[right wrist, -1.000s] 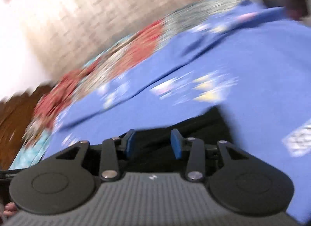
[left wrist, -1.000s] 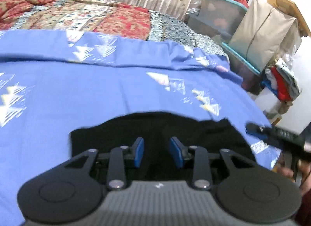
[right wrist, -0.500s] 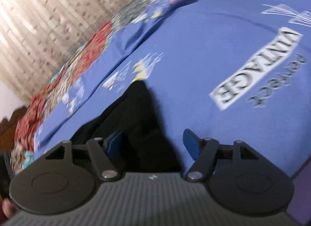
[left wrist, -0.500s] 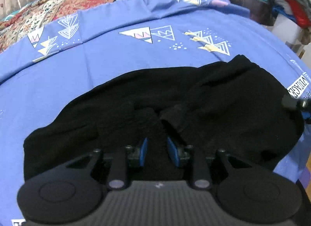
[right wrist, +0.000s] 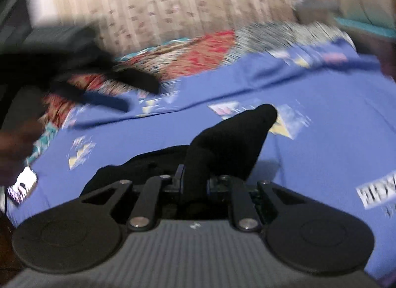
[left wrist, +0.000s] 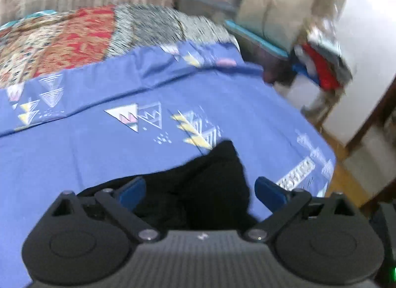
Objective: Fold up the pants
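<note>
Pinching black pants (right wrist: 222, 144) between my right gripper (right wrist: 194, 184) pads, fabric lifted ahead; left gripper (left wrist: 198, 189) spread wide, empty, pants just beyond on sheet (left wrist: 86, 151). Best carry fold over evenly, keeping edge taut.

sheet (left wrist: 86, 164): blue, triangle prints, spread over bed | quilt (left wrist: 61, 42): red patterned, behind sheet | curtain (right wrist: 198, 3): beige, spotted, at back | boxes (left wrist: 272, 13): stacked at right, teal-edged, blurred | clothes (left wrist: 324, 70): red and blue pile, right of bed
</note>
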Tool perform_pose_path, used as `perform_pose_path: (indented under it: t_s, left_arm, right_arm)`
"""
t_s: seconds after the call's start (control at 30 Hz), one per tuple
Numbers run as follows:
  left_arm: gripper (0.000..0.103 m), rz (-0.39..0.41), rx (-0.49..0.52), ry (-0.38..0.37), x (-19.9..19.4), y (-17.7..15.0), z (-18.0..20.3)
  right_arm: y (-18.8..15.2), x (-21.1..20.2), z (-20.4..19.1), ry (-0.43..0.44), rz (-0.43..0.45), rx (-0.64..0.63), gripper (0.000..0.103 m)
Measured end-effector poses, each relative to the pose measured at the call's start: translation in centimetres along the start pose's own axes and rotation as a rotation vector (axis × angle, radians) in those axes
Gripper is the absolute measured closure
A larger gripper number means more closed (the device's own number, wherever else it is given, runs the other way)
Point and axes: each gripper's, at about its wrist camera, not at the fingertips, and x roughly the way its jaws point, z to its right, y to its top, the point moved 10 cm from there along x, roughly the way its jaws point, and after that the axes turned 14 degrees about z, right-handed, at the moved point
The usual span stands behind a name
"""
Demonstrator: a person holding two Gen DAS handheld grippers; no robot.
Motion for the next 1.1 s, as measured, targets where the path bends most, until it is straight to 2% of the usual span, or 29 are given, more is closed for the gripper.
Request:
perform_pose_path:
  t_s: [0.07,0.13,0.17,0.2,0.27,0.3,0.4,0.5,0.57,0.67,0.73,0.8,0.9,1.0,1.1]
  left_arm:
    - [0.007,-0.072,-0.003,-0.004,1.6,-0.8,0.3]
    - [0.037,-0.114,-0.02,-0.007,2.4,-1.7,0.2]
    - [0.073,-0.134,-0.021,-0.01,2.5,-2.1,0.1]
    - [0.085,-0.139,-0.024,0.006,2.3,-2.4,-0.5]
    - [0.087,-0.106,-0.074,-0.001,1.1,-2.1,-1.9]
    - [0.087,-0.085,-0.11,-0.004,0.2,-1.8,-3.0]
    - [0.088,-0.046,-0.202,-0.005,-2.8,-1.6,-6.6]
    - [0.088,-0.023,-0.28,0.014,-5.2,-2.0,-9.8]
    - [0.088,0.005,-0.318,0.031,-6.6,-2.7,-11.8]
    - [0.088,0.057,-0.412,0.058,-8.6,-4.9,-15.5]
    - [0.087,0.045,-0.477,0.104,-8.9,-7.9,-18.2]
    - [0.087,-0.005,-0.522,0.161,-8.3,-11.1,-20.4]
    - [0.085,-0.046,-0.562,0.219,-6.7,-14.6,-22.7]
    - [0.083,-0.042,-0.592,0.221,-5.2,-15.7,-23.4]
    - [0.082,-0.045,-0.527,0.244,-5.0,-15.2,-23.2]
  right_arm:
    - [-0.2,0.0,-1.7,0.026,0.001,-0.057,0.086]
    - [-0.3,0.3,-3.1,0.051,-0.003,-0.097,0.085]
    - [-0.3,0.4,-3.7,0.059,-0.002,-0.117,0.085]
    - [-0.2,0.2,-4.3,0.065,0.004,-0.137,0.085]
    - [0.0,-0.1,-5.0,0.083,0.017,-0.152,0.083]
    - [0.2,-0.1,-5.3,0.099,0.03,-0.146,0.079]
    - [0.8,-1.0,-6.2,0.179,0.075,-0.108,0.055]
    - [0.2,-1.0,-7.8,0.231,0.081,-0.177,0.054]
    - [-0.9,-0.7,-9.3,0.268,0.051,-0.229,0.054]
    - [-2.3,-1.0,-11.9,0.371,0.0,-0.244,0.053]
    - [-3.5,-0.6,-13.1,0.42,-0.065,-0.226,0.051]
    - [-5.2,0.1,-13.5,0.44,-0.143,-0.175,0.051]
    - [-7.5,1.4,-14.1,0.47,-0.239,-0.103,0.051]
    - [-8.3,0.9,-15.6,0.484,-0.236,-0.178,0.042]
    - [-7.2,-0.7,-15.9,0.543,-0.236,-0.172,0.042]
